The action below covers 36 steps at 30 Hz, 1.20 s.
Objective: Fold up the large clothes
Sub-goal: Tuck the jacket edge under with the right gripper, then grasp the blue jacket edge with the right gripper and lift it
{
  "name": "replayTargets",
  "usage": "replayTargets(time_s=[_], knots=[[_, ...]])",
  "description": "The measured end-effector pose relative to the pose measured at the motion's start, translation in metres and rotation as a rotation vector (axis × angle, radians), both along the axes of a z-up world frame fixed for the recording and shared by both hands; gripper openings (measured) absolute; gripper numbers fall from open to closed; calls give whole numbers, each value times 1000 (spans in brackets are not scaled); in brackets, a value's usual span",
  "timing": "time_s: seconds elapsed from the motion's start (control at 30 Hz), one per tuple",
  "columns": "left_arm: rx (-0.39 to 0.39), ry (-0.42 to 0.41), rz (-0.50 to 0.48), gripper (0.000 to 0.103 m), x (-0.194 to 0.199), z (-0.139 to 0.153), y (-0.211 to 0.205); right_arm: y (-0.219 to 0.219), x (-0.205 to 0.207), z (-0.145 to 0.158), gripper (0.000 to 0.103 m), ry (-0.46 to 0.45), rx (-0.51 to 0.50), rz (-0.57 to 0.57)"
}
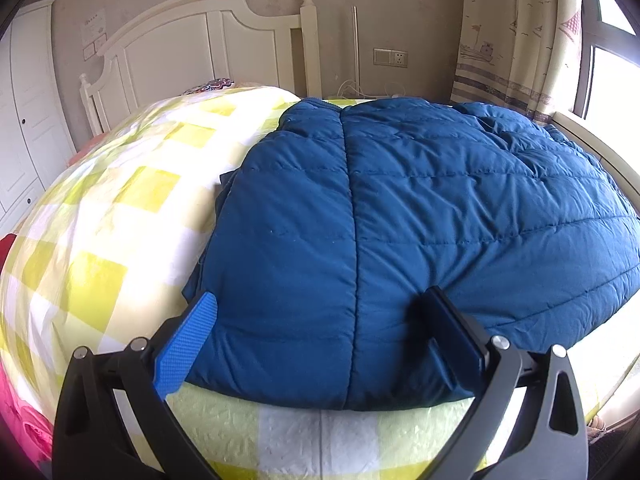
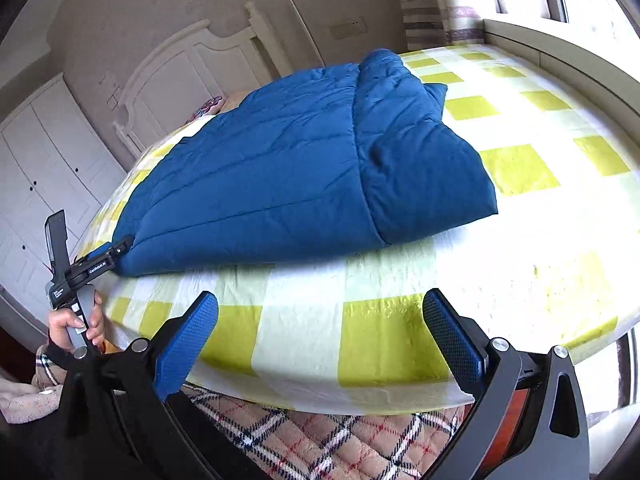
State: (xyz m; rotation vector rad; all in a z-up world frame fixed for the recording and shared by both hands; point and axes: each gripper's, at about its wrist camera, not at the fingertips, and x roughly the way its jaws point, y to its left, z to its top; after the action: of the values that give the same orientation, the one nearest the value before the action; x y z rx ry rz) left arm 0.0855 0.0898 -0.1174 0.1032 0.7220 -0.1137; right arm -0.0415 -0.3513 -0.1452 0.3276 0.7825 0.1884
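Observation:
A large blue quilted jacket point(image 1: 400, 220) lies folded on the bed with the yellow-and-white checked sheet point(image 1: 112, 216). My left gripper point(image 1: 320, 336) is open, its fingers spread wide over the jacket's near corner and resting on the fabric. In the right wrist view the jacket point(image 2: 288, 168) lies across the far left of the bed, and the left gripper point(image 2: 116, 252) shows at its near left corner, held by a hand. My right gripper point(image 2: 320, 336) is open and empty above the near edge of the sheet point(image 2: 400, 340), well short of the jacket.
A white headboard point(image 1: 192, 44) stands at the far end, with white wardrobe doors point(image 2: 44, 168) to the left. A curtain point(image 1: 516, 32) and window sill point(image 2: 560, 52) run along the right side. A plaid blanket point(image 2: 320, 440) hangs below the bed's near edge.

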Motion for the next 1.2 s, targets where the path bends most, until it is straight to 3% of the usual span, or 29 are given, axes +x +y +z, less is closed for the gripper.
replayTargets(time_s=[0.23, 0.43, 0.47, 0.53, 0.63, 0.7, 0.87, 0.93, 1.07, 1.1, 1.13, 1.17, 1.2], knots=[[-7, -1, 4, 101, 0, -2, 0, -12, 42, -2, 99, -30, 164, -43], [-11, -2, -11, 101, -4, -4, -2, -16, 98, 1, 98, -60, 262, -241], [-9, -2, -16, 101, -5, -4, -2, -15, 103, 1, 92, -69, 265, -258], [-11, 3, -22, 101, -6, -4, -1, -23, 98, -3, 61, -105, 343, -292], [-1, 27, -13, 101, -6, 3, -4, -43, 81, -10, 37, -149, 475, -299], [10, 26, -18, 100, -8, 17, -13, -49, 72, -8, 33, -170, 516, -296], [-1, -92, -144, 101, -1, 74, -65, -43, 57, 14, 32, -257, 481, -253], [9, -98, -178, 101, 18, 85, -91, -40, 54, 24, 32, -288, 472, -235], [66, -26, -164, 100, 66, 64, -137, -41, 55, 30, 32, -298, 454, -220], [77, 28, -190, 100, 77, 47, -151, -42, 55, 30, 32, -297, 445, -219], [140, 64, -212, 101, 81, 28, -166, -41, 56, 31, 32, -296, 435, -218], [197, 4, -213, 101, 75, 20, -173, -40, 57, 32, 32, -296, 427, -213], [202, -7, -208, 101, 73, 19, -172, -38, 58, 35, 32, -298, 414, -206]])
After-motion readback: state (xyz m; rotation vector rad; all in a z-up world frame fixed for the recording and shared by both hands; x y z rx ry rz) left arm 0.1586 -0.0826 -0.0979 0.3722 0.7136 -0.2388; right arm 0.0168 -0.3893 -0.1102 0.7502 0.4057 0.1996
